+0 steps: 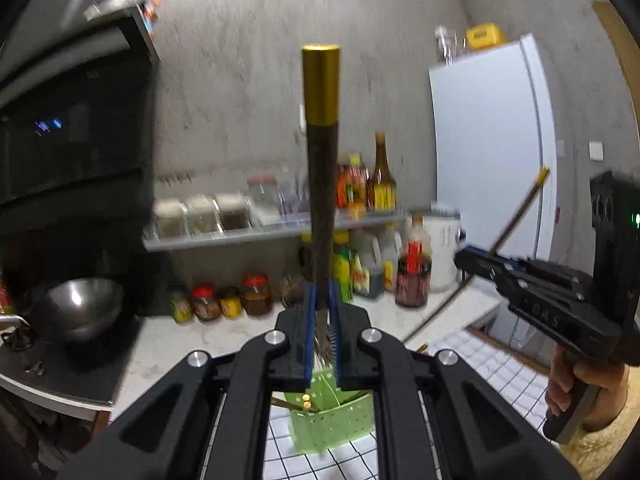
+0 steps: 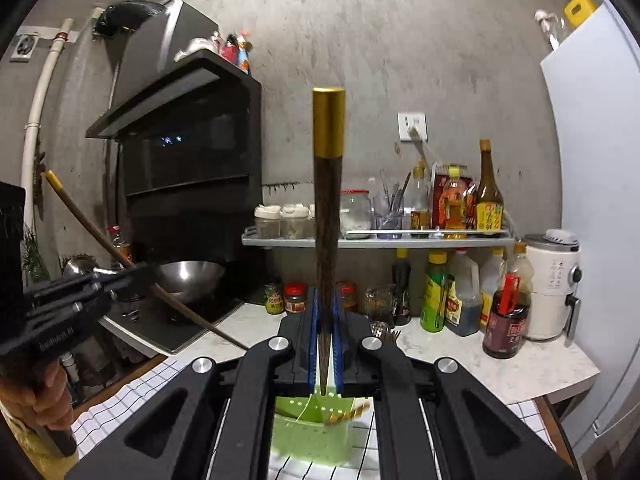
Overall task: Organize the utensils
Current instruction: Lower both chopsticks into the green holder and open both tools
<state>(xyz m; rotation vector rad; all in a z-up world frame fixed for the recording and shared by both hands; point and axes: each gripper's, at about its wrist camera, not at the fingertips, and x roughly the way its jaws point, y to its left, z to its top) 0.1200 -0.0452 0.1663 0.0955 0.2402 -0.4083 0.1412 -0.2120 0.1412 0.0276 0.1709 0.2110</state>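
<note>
Both black grippers, left [image 1: 320,300] and right [image 2: 326,308], pinch dark wooden gold-capped chopsticks [image 1: 321,184] upright in blue ribbed pads above the perforated green plastic utensil basket [image 1: 340,420]

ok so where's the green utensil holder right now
The green utensil holder sits low centre in both wrist views, on the white grid-tiled surface, below the chopsticks clamped upright.

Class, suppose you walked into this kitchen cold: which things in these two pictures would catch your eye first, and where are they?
First, the gold-capped dark chopsticks standing upright, clamped in the shut left gripper; the right gripper holds a matching pair. Below both sits the green utensil basket on the checked cloth, more chopsticks inside. Behind, bottles crowd the wall shelf.
</note>
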